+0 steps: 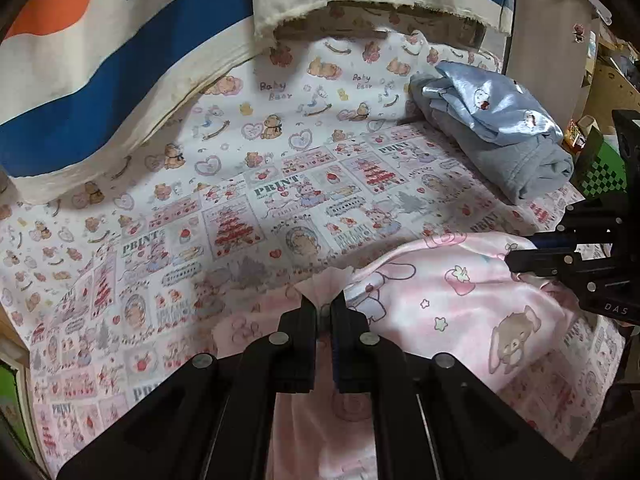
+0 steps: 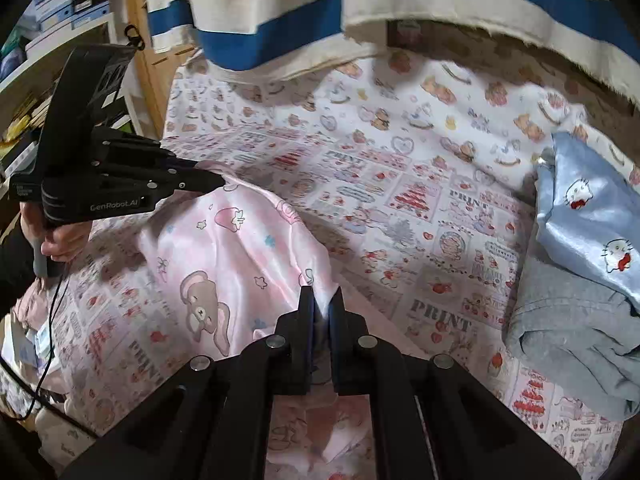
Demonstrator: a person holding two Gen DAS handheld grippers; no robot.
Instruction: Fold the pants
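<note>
Pink satin pants [image 1: 452,304] with bunny and strawberry prints lie on the patterned bed sheet [image 1: 240,208]. My left gripper [image 1: 323,304] is shut on one corner of the pink fabric. My right gripper [image 2: 322,300] is shut on another edge of the pants [image 2: 240,256]. The fabric is lifted and stretched between the two grippers. In the left wrist view the right gripper [image 1: 510,258] comes in from the right. In the right wrist view the left gripper [image 2: 220,178] comes in from the left, held by a hand.
Folded light blue and grey garments [image 1: 496,132] are stacked at the right of the bed, also in the right wrist view [image 2: 588,264]. A blue, white and orange striped cloth [image 1: 120,60] hangs at the back. Shelves [image 2: 48,12] stand at the left.
</note>
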